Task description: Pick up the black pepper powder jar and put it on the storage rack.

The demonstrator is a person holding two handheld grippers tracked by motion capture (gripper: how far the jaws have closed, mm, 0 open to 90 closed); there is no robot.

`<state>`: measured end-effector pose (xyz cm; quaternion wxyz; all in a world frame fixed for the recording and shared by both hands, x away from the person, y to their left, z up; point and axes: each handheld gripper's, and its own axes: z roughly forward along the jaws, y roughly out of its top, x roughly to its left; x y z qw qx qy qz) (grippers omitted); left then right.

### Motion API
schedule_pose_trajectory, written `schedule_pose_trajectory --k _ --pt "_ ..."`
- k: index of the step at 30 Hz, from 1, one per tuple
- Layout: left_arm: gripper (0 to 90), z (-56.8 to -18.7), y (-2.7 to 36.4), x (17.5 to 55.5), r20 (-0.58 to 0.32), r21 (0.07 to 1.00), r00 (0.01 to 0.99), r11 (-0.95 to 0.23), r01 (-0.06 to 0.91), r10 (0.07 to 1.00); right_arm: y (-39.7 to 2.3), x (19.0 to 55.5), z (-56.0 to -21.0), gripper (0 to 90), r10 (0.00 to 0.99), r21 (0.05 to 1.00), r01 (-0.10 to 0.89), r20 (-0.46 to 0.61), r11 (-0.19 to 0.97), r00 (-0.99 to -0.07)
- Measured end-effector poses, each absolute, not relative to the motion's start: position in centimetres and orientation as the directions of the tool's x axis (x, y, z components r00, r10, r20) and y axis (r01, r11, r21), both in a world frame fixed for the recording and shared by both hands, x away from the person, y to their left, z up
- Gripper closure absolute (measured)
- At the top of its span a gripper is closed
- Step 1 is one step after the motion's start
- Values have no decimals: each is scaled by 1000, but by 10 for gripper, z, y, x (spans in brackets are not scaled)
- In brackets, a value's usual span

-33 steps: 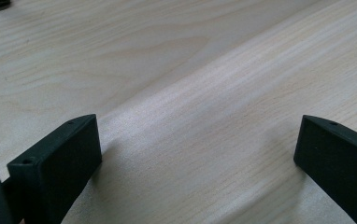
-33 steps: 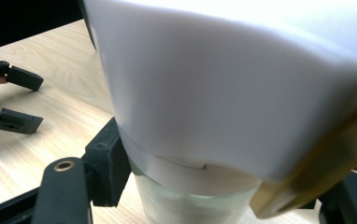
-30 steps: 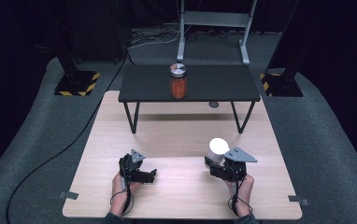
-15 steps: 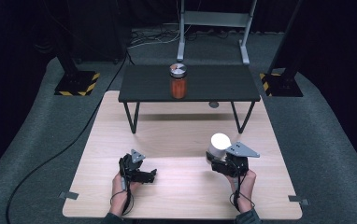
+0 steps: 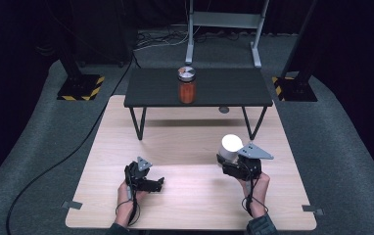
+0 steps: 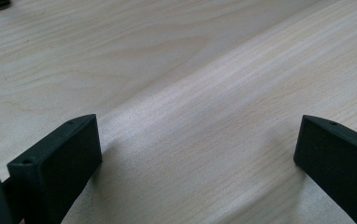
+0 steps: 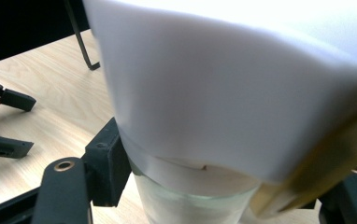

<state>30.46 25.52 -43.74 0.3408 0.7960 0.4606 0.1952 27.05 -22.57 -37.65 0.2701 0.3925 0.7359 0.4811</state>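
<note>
Two grippers sit near the tabletop's near edge: the right gripper clamps a white-lidded jar, the left gripper gapes empty.

A pale wooden bench stands on grey carpet (dark room around), a low black table at its far edge.

We can read no text, brand or number anywhere. The only sign-like marks we find are yellow-and-black hazard stripes on the stand bases at ten and two o'clock of the black table.
</note>
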Motion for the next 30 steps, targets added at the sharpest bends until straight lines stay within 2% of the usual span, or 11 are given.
schedule_pose_trajectory --k 30 --pt "3 -437 255 305 -3 722 500 -344 600 866 -230 290 -343 297 827 923 302 -31 240 -561"
